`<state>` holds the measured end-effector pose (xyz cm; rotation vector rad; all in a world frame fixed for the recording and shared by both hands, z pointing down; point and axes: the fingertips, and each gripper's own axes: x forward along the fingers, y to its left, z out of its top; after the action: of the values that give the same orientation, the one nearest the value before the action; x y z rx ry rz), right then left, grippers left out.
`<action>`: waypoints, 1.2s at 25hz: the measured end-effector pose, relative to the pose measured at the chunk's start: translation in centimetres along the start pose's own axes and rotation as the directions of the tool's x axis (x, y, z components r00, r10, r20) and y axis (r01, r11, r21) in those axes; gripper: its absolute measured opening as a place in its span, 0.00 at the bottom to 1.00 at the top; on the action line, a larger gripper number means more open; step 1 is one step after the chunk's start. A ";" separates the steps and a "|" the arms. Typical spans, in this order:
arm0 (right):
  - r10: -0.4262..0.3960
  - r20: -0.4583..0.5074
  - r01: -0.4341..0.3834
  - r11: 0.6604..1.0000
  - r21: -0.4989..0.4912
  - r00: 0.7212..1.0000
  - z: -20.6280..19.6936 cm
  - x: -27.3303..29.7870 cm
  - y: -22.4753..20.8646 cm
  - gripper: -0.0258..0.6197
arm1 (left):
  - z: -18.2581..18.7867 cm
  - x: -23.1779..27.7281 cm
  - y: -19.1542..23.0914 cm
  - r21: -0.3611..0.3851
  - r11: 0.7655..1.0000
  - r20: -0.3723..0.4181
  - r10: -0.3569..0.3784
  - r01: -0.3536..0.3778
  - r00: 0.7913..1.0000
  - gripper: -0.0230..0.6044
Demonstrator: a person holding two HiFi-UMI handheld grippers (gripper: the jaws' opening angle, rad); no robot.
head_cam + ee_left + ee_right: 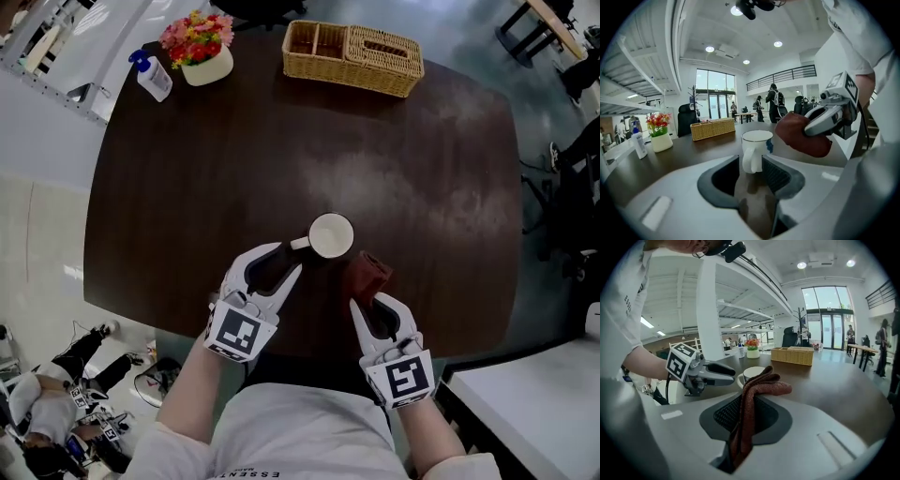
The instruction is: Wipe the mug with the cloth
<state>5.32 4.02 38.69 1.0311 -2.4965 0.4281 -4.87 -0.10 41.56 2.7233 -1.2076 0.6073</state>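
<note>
the left gripper (pixel 281 267) is closed on the handle (pixel 300 243) of the white mug (pixel 331 235). the mug stands upright near the 6 o'clock edge of the dark table (pixel 187 206), mouth up, handle pointing to about 8 o'clock. just beside it at 4 o'clock, the red-brown cloth (pixel 367 273) is pinched in the right gripper (pixel 372 302), its bunched length running toward 11 o'clock.

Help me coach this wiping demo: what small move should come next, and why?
Probably ease the right gripper leftward so its cloth presses the side of the mug. The left gripper clamps the handle, steadying the mug upright on the table; the pinched cloth sits just beside it, contact unclear.
</note>
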 end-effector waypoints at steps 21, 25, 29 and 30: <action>0.277 -0.113 -0.292 0.945 -0.148 0.954 -2.7 6.3 5.2 0.16 | -1.5 3.9 -0.1 0.077 0.972 -0.004 -0.223 0.223 0.975 0.16; 0.324 -0.100 -0.338 0.916 -0.215 0.941 -1.2 6.9 6.5 0.16 | -1.8 3.5 -0.3 0.102 0.959 -0.024 -0.265 0.266 0.964 0.16; 0.307 -0.108 -0.324 0.918 -0.231 0.946 -1.5 7.7 5.6 0.16 | -1.7 3.3 -0.2 0.112 0.953 -0.029 -0.280 0.281 0.960 0.15; 0.308 -0.101 -0.323 0.919 -0.227 0.946 -1.6 8.0 5.3 0.16 | -1.7 3.2 -0.2 0.114 0.952 -0.029 -0.283 0.285 0.959 0.16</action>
<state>-3.29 3.55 43.23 0.5131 -2.5834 0.2347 -3.32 -1.74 44.40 2.9086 -0.7751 0.6739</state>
